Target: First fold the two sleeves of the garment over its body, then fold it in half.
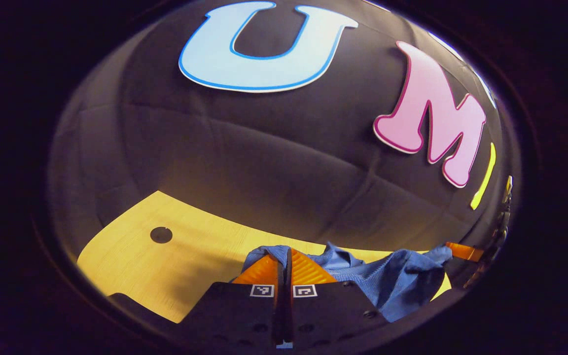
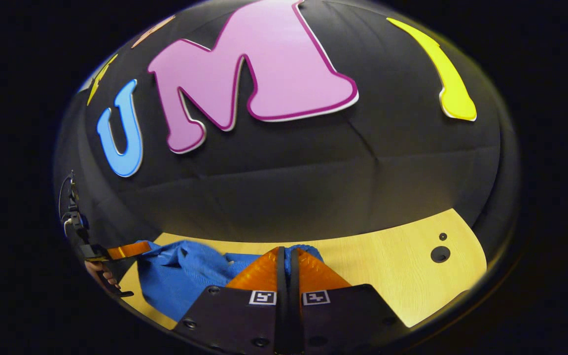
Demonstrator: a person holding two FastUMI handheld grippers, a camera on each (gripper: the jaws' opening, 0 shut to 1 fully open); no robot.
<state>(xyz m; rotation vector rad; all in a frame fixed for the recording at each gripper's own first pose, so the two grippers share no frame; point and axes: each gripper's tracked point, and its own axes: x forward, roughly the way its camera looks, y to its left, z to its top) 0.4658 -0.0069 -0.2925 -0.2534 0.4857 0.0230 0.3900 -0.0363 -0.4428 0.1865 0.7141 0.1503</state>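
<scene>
Pinching a bunched edge of the blue garment, the left gripper has its 2 orange fingers drawn together, with cloth rising just past their tips at 12 o'clock. The garment spreads from there toward 3 o'clock over the yellow wooden table, crumpled rather than flat. At 3 o'clock the other gripper's orange finger touches the garment's far edge. A dark round hole sits in the table at 9 o'clock.

In the right gripper view, the right gripper also has its 2 fingers together, blue cloth showing at the tips; whether cloth is truly clamped between them is probably so, though the tips hide it. The garment lies toward 9 o'clock, where the left gripper and a hand appear at the table edge.
</scene>
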